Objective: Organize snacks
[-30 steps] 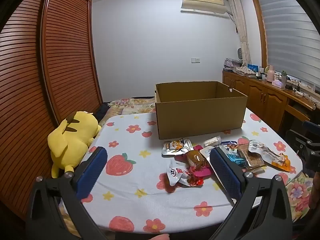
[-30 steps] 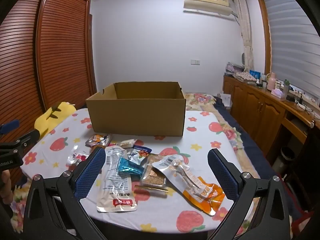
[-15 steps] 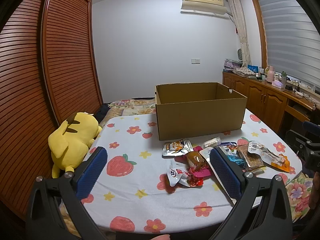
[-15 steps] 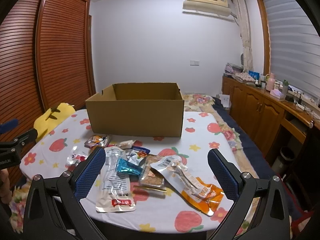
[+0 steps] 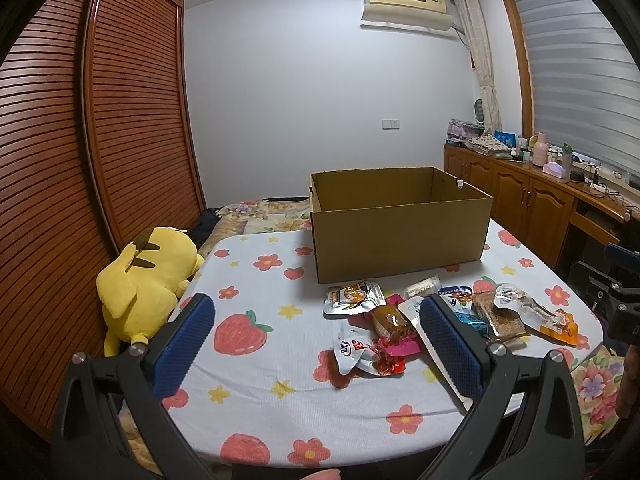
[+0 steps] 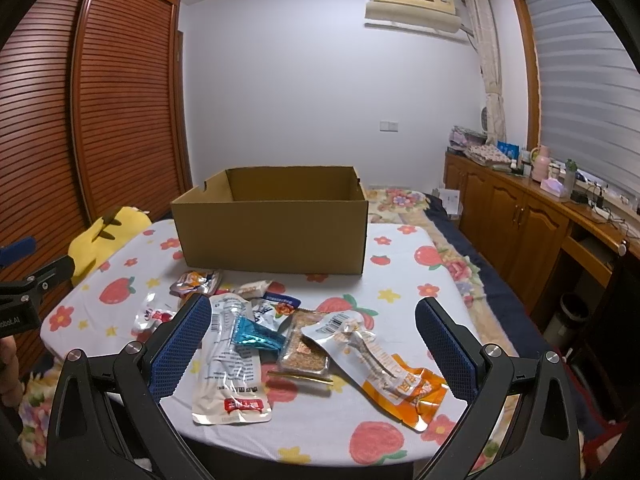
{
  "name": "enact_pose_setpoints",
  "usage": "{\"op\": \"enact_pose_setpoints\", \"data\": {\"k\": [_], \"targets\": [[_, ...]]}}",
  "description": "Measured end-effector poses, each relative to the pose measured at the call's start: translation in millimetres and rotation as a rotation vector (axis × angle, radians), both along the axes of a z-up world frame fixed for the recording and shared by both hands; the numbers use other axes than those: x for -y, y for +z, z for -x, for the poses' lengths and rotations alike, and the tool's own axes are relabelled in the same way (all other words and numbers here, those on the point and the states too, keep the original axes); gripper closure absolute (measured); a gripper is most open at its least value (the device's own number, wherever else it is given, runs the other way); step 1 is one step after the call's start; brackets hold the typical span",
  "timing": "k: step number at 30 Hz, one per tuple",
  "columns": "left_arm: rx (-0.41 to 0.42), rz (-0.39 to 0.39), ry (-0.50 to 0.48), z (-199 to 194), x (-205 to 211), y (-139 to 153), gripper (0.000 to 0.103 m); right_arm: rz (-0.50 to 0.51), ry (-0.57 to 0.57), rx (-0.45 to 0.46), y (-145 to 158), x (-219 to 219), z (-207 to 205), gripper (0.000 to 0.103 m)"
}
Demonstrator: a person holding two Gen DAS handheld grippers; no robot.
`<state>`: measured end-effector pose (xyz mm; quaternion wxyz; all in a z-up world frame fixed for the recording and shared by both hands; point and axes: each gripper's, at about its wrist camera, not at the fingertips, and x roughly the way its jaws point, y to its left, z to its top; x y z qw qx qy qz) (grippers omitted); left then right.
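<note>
Left claw (image 5: 316,332): wide apart, holding nothing, up over the near edge of the surface (image 5: 256,384).
Right claw (image 6: 312,338): wide apart too, holding nothing, up over the near edge.
Snacks: they lie in a loose pile on the surface, ahead of both claws and in front of the box.
White pack (image 6: 232,360): just past the right claw's left finger, close to the near edge.
Orange pack (image 6: 396,376): between the right claw's fingers, close to the near edge.
Red pack (image 5: 368,350): ahead of the left claw, near its right finger.
Box (image 5: 400,220): open on top, behind the pile, far from both claws.
Open room: bare cloth lies ahead of the left claw's left finger, and to the right of the pile.
Yellow toy (image 5: 144,280): off the left edge of the surface.
</note>
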<state>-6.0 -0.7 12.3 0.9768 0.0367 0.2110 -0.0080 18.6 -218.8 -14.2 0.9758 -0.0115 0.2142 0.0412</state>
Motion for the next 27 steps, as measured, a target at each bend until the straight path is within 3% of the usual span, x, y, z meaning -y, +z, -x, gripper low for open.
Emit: {"op": "enact_pose_setpoints", "data": {"k": [27], "targets": [[0.002,0.001,-0.003,1.2,-0.3,5.9,0.000,-0.005,-0.002,0.000,1.6,0.1,1.1,0.000]]}}
